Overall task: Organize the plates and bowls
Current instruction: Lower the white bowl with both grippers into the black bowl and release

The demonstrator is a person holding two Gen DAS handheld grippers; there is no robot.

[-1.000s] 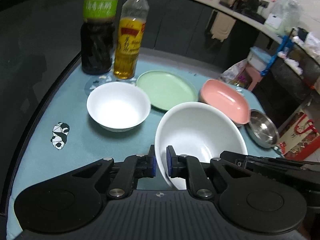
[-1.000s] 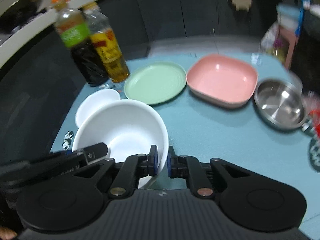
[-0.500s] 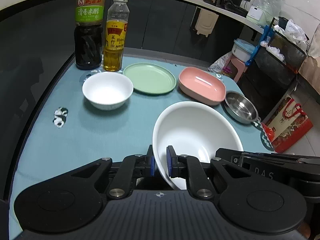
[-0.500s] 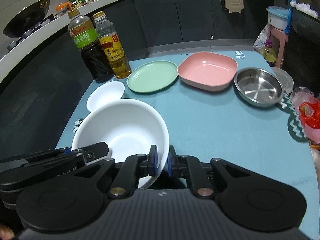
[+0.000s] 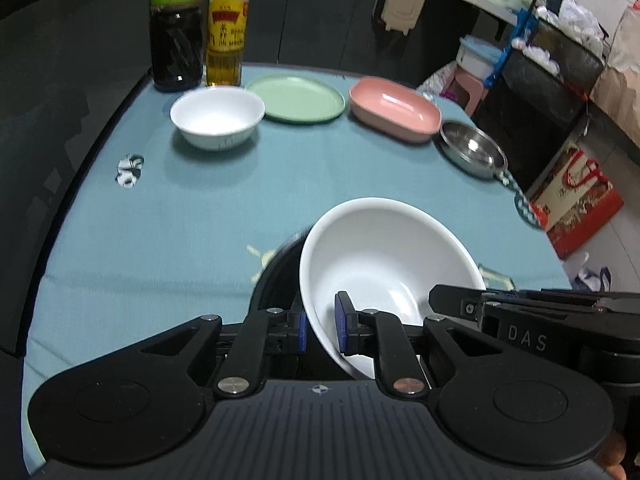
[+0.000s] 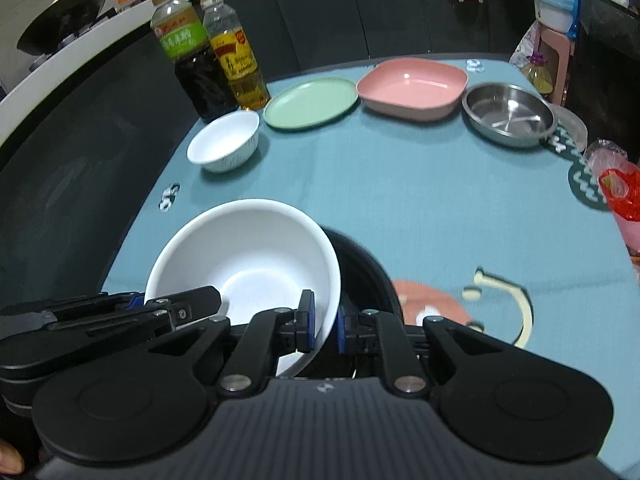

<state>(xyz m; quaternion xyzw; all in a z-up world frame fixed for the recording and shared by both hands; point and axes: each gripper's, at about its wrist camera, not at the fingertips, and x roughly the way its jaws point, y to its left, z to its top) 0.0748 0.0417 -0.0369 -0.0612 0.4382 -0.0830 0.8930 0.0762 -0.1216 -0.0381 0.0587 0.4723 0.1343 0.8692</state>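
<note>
"DAS" is showing on the right gripper (image 5: 448, 300); bottle labels (image 6: 182, 38) are reading too small. Both it and the left gripper (image 5: 320, 326) are pinching the large white bowl (image 5: 384, 256) — dark object beneath is staying indistinct.

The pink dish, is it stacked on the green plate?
No, the pink dish sits on the table beside the green plate, not on it.

Glossy white bowl (image 5: 384, 256), shiny metal dish (image 6: 508, 114), matt cloth tablecloth (image 6: 400, 200).
</note>
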